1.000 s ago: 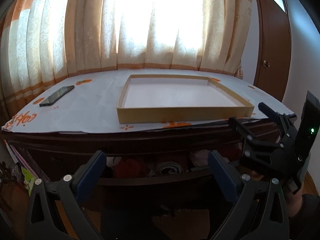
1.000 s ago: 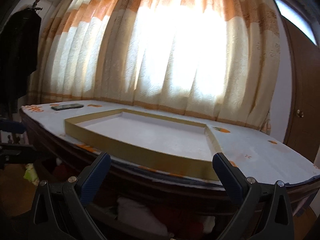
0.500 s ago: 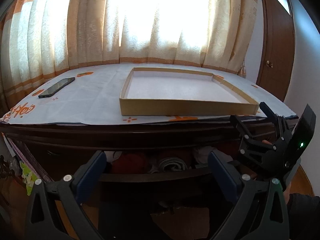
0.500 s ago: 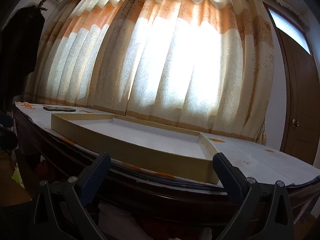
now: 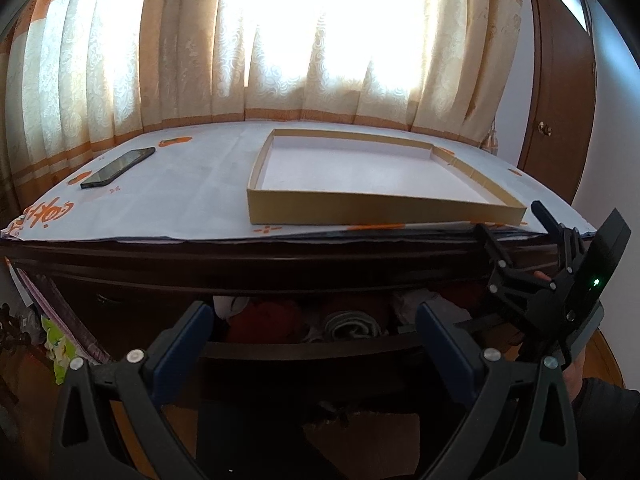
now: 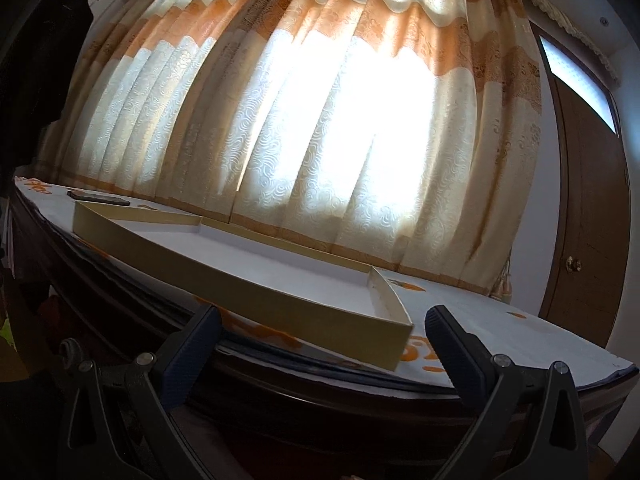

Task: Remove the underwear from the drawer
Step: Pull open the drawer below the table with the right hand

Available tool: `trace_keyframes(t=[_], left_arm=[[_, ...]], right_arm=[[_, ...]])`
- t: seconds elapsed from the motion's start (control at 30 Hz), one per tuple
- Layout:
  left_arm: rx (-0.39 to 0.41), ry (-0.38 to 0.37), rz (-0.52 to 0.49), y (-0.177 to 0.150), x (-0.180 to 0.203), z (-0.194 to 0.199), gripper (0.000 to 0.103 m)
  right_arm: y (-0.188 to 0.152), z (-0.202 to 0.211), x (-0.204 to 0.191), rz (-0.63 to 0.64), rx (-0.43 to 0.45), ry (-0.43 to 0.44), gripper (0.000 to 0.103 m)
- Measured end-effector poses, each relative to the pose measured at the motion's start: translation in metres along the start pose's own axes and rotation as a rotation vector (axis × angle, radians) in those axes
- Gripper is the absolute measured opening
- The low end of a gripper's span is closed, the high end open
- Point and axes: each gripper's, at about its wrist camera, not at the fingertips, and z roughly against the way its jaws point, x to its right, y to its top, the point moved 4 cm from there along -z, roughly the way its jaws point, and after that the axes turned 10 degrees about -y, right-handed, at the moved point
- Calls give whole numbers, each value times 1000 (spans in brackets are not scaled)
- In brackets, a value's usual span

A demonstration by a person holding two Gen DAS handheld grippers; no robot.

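In the left wrist view the dark wooden drawer [image 5: 304, 346] under the tabletop stands part open. Rolled and bunched underwear lies inside: a red piece [image 5: 266, 316], a grey-green roll [image 5: 352, 323] and white pieces [image 5: 424, 300]. My left gripper [image 5: 314, 316] is open and empty, in front of the drawer's front edge. My right gripper [image 6: 320, 322] is open and empty, close to the table edge at the right; it also shows in the left wrist view [image 5: 516, 220], beside the drawer's right end. The right wrist view does not show the drawer's contents.
A shallow, empty cardboard tray [image 5: 376, 204] [image 6: 248, 280] sits on the white paper-covered tabletop [image 5: 180, 200]. A black phone [image 5: 118, 167] lies at the far left. Curtains [image 6: 320, 120] hang behind; a wooden door [image 6: 588, 220] is at the right.
The left gripper has risen slightly, so the drawer contents show more. The right gripper has tilted upward and moved closer to the table edge, losing sight of the drawer.
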Motion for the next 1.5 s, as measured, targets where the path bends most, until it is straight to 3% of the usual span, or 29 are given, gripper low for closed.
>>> trace_keyframes(t=[0.63, 1.5], left_arm=[[-7, 8, -14, 1, 3, 3, 103], [-14, 9, -35, 6, 8, 11, 103]], right_arm=[[-1, 23, -1, 29, -6, 22, 102], [-7, 44, 2, 43, -164, 60, 102]])
